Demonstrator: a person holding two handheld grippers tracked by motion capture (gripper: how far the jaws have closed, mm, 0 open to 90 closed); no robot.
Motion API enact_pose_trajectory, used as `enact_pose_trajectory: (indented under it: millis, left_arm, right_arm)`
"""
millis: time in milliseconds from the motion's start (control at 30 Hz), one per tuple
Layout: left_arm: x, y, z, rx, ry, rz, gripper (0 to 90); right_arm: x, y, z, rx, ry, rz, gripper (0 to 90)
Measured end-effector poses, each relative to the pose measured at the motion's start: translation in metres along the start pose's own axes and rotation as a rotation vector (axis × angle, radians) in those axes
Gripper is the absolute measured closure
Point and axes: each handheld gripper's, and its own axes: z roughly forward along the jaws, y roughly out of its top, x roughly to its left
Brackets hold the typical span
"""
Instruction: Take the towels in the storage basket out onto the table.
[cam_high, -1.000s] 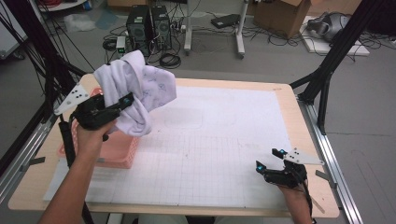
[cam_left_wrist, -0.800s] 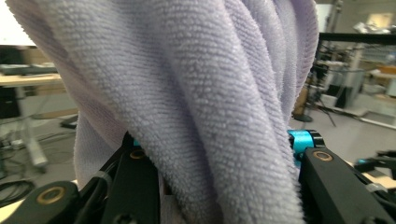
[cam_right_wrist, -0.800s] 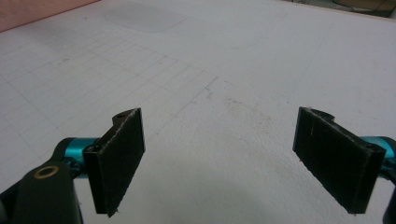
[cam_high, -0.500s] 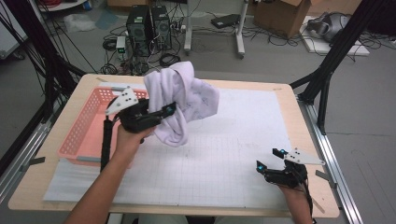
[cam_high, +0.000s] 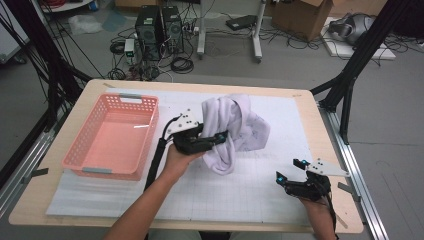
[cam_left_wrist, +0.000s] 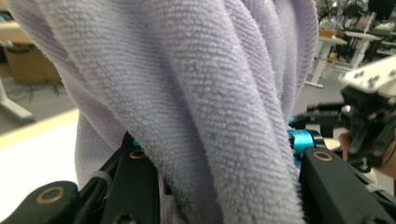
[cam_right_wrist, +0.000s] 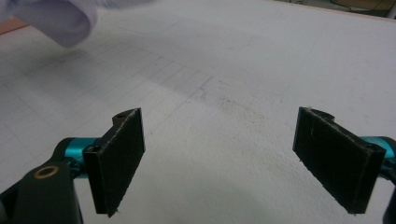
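The left gripper (cam_high: 220, 137) clamps the bunched white terry towel (cam_high: 235, 125) at frame centre; lower it flat onto the mat. The right gripper (cam_high: 292, 172), lower right, gapes empty.

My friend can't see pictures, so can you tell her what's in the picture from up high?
A person's left gripper holds a bunched white towel above the middle of a white mat on a wooden table. An empty pink basket sits on the left. The right gripper rests open near the front right corner.
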Motion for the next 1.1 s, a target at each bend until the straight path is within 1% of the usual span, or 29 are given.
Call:
enact_pose_trajectory:
  millis: [33,67,133,167,200,233,300,333,367,400,433,467,500,533,567,600,633,667,733,800,833,867,933,967,1067,1100]
  left_arm:
    - [0.0,-0.005,0.006,0.007,-0.003,-0.013,59.2]
    - [0.0,-0.005,0.006,0.007,-0.003,-0.013,59.2]
    - [-0.001,-0.012,0.016,0.037,-0.007,-0.02,59.2]
    - [0.0,-0.019,0.026,0.053,-0.01,-0.032,59.2]
    - [0.0,-0.019,0.026,0.053,-0.01,-0.032,59.1]
    - [0.0,-0.023,0.032,0.06,-0.012,-0.043,59.1]
    - [0.002,-0.029,0.039,0.074,-0.01,-0.064,58.6]
    - [0.003,-0.033,0.043,0.088,-0.009,-0.07,58.1]
    - [0.004,-0.041,0.05,0.126,0.004,-0.083,57.4]
    - [0.004,-0.041,0.05,0.126,0.004,-0.083,56.1]
    - [0.006,-0.049,0.055,0.164,0.024,-0.097,54.3]
    - [0.006,-0.049,0.055,0.164,0.024,-0.097,51.4]
    - [0.008,-0.054,0.056,0.176,0.041,-0.117,47.3]
    - [0.011,-0.057,0.056,0.177,0.06,-0.144,42.8]
    - [0.013,-0.058,0.054,0.174,0.083,-0.175,37.5]
    - [0.016,-0.057,0.051,0.178,0.102,-0.194,33.0]
    - [0.018,-0.055,0.047,0.172,0.121,-0.2,29.6]
    - [0.02,-0.05,0.042,0.164,0.141,-0.194,29.6]
    - [0.021,-0.04,0.029,0.133,0.18,-0.16,26.5]
    - [0.022,-0.032,0.017,0.116,0.216,-0.131,26.6]
    - [0.023,-0.029,0.007,0.105,0.218,-0.131,26.8]
    - [0.024,-0.028,0.0,0.106,0.218,-0.135,27.0]
    - [0.022,-0.029,-0.014,0.093,0.218,-0.128,26.9]
    - [0.02,-0.032,-0.02,0.088,0.22,-0.121,27.0]
    - [0.015,-0.045,-0.037,0.101,0.228,-0.121,25.9]
    - [0.014,-0.048,-0.041,0.115,0.234,-0.123,24.8]
  right_arm:
    - [0.0,0.0,0.0,0.001,0.0,0.001,15.4]
    - [0.0,0.0,0.0,0.002,-0.001,0.003,15.4]
    - [-0.001,0.0,-0.001,0.003,0.0,0.005,15.4]
    - [-0.001,0.0,0.0,0.002,-0.003,0.004,15.5]
    - [-0.001,0.0,0.0,0.003,-0.003,0.003,15.5]
    - [-0.001,0.0,0.0,0.006,-0.002,0.009,15.4]
    - [-0.002,-0.001,0.0,0.005,-0.002,0.004,15.4]
    - [-0.002,-0.001,0.0,0.005,-0.001,0.004,15.4]
    - [-0.002,-0.001,0.0,0.006,-0.001,0.003,15.5]
    - [-0.001,-0.001,0.001,0.004,-0.001,0.003,15.5]
    - [-0.001,-0.001,0.001,0.005,-0.001,0.003,15.4]
    - [-0.001,-0.001,0.001,0.007,0.0,0.005,15.5]
    - [-0.002,-0.001,0.001,0.01,-0.001,0.004,15.5]
    - [-0.001,-0.001,0.001,0.013,0.0,0.009,15.5]
    - [-0.002,-0.001,0.001,0.012,0.001,0.009,15.4]
    - [-0.002,-0.001,0.001,0.012,0.0,0.009,15.4]
    - [-0.002,-0.001,0.001,0.014,0.0,0.008,15.5]
    - [-0.002,-0.001,0.001,0.014,0.0,0.008,15.5]
    - [-0.003,-0.002,0.002,0.017,-0.001,0.012,15.5]
    - [-0.003,-0.001,0.002,0.016,-0.001,0.01,15.5]
    - [-0.003,-0.001,0.003,0.014,-0.001,0.008,15.4]
    - [-0.003,-0.001,0.003,0.014,-0.001,0.005,15.4]
    - [-0.002,-0.001,0.003,0.016,0.001,0.009,15.4]
    - [-0.002,-0.001,0.003,0.017,0.0,0.007,15.5]
    - [-0.002,-0.001,0.004,0.016,-0.002,0.007,15.4]
    - [-0.002,-0.001,0.005,0.018,-0.001,0.009,15.4]
